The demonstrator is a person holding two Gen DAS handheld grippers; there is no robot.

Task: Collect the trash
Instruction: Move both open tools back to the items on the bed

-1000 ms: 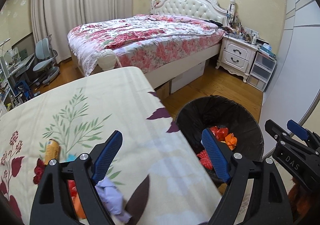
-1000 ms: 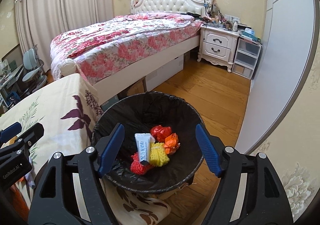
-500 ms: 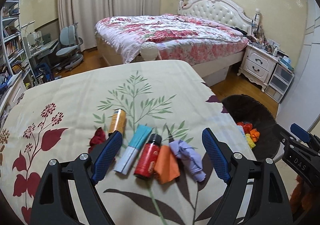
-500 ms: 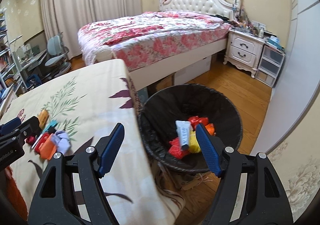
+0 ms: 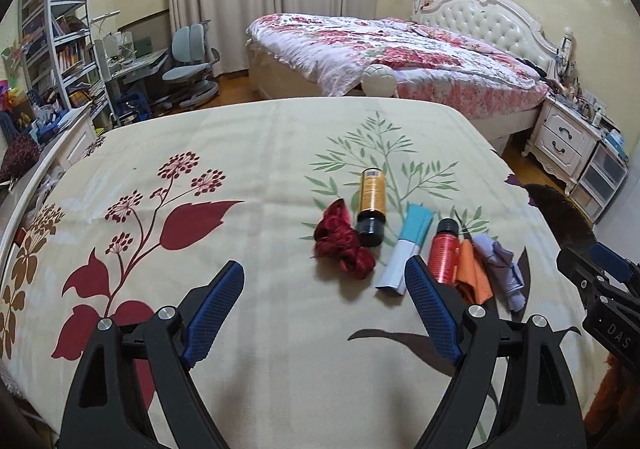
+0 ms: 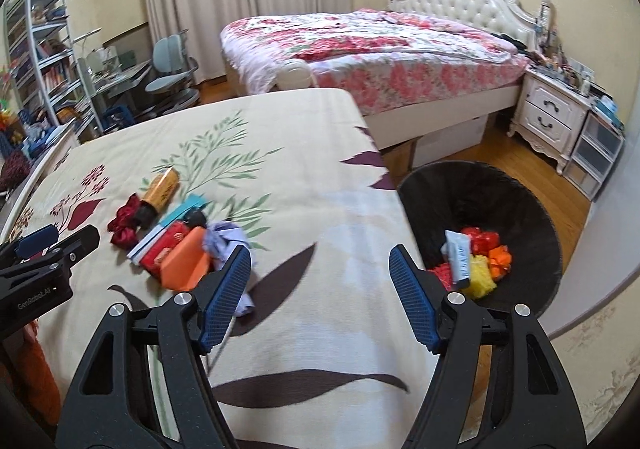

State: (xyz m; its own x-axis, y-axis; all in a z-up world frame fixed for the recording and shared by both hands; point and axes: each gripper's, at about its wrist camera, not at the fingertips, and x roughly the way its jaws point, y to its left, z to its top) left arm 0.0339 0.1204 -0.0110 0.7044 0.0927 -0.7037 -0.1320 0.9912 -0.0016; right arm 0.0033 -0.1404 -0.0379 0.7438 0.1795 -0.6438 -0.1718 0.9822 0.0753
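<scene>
both grippers are hovering empty, left gripper (image 5: 324, 285) gaping wide, right gripper (image 6: 320, 269) closing on nothing; red bottle (image 5: 443, 254) at 2 o'clock risks rolling if nudged.

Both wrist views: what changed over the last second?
Both views swung from the trash bin toward the litter on the table. Left gripper is open and empty. Right gripper, also empty, is closing slightly. The red bottle, orange bottle and bin contents stayed put.
</scene>
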